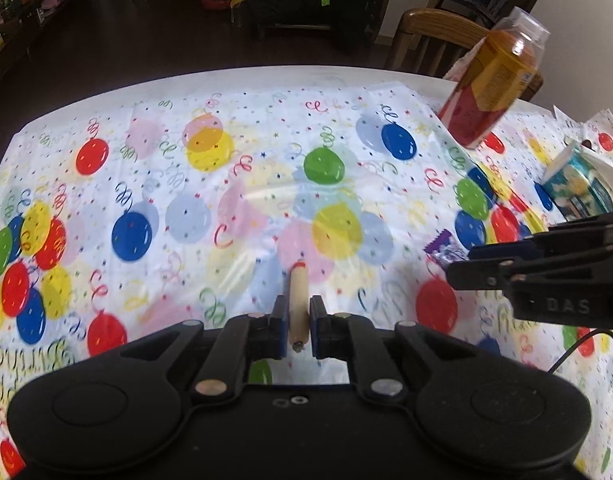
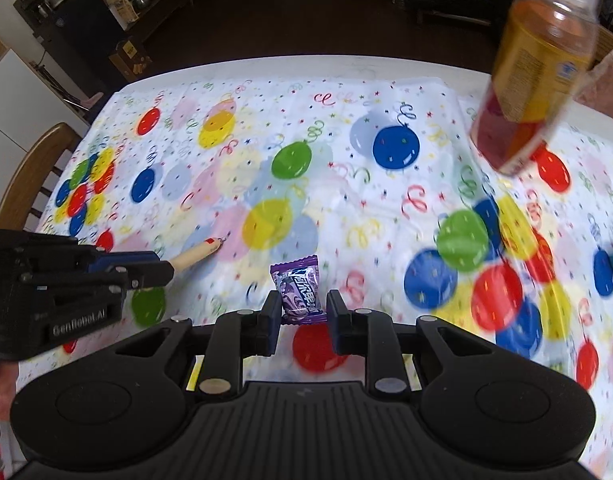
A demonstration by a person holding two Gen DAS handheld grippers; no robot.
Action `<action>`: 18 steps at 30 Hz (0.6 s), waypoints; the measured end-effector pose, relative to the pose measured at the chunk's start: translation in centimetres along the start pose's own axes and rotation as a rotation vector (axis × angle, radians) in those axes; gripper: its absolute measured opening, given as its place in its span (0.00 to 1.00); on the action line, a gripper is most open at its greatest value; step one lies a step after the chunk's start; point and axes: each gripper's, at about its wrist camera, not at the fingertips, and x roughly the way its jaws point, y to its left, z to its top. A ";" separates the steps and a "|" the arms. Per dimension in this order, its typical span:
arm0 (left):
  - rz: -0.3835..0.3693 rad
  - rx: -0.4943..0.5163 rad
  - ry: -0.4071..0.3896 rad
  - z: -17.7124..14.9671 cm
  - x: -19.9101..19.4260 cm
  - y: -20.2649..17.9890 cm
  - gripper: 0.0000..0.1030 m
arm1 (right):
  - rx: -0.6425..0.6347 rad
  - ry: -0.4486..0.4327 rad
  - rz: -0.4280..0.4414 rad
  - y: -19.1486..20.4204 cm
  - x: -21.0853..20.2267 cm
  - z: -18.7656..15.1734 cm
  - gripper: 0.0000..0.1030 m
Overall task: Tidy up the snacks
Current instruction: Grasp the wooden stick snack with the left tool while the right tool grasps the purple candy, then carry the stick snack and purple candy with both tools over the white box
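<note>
Balloon-print tablecloth (image 1: 154, 168) beside wooden chair (image 1: 430, 28)

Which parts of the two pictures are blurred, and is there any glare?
Left wrist view: the bottle is slightly smeared, and a pale glare streak crosses the tablecloth. Right wrist view: the bottle is strongly motion-blurred; the purple candy stays sharp. Both views bend the table edge.

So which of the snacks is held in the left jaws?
The tan sausage stick with the red tip, gripped between the left jaws. The purple candy sits between the right jaws, and the orange bottle is farther off.
</note>
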 end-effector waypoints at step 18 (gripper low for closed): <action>-0.080 0.049 0.000 -6.6 -9.4 -0.4 0.07 | 0.042 -0.035 0.022 2.5 -9.6 -9.7 0.23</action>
